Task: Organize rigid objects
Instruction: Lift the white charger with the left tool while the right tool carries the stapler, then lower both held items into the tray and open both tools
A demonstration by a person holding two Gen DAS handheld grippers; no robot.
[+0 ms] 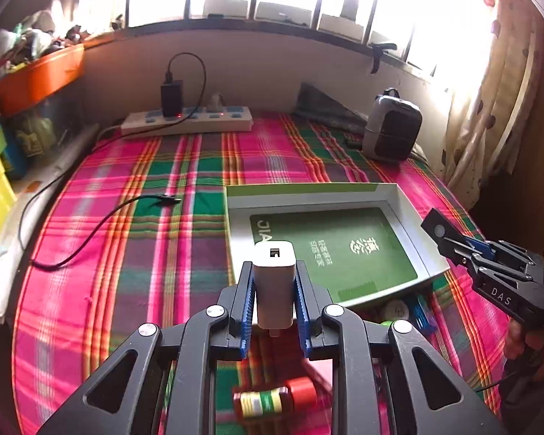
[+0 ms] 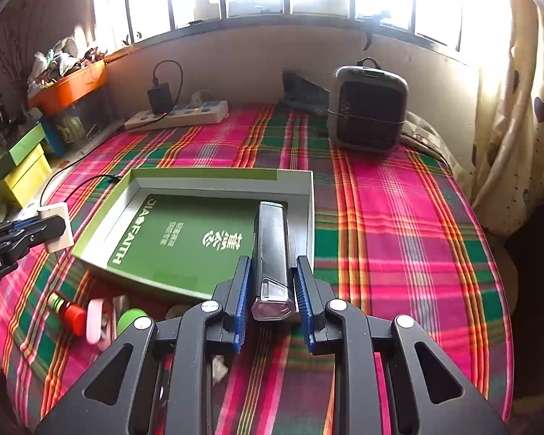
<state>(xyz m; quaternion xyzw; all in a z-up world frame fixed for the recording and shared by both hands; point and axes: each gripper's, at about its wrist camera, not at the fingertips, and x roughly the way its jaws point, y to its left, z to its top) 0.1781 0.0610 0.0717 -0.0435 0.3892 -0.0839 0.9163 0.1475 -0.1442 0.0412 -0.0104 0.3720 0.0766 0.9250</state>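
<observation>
Two grips live: left gripper (image 1: 274,282) clamps the white charger (image 1: 274,286), right gripper (image 2: 273,282) clamps the black lighter (image 2: 272,253); releasing short of the tray (image 2: 199,181) ahead drops either beside it.

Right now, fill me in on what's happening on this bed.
A person is tidying small items with two handheld tools. The left tool grips a white charger block; the right tool grips a black bar-shaped device. Both hang near the open green-lined box, which holds neither item yet.
</observation>
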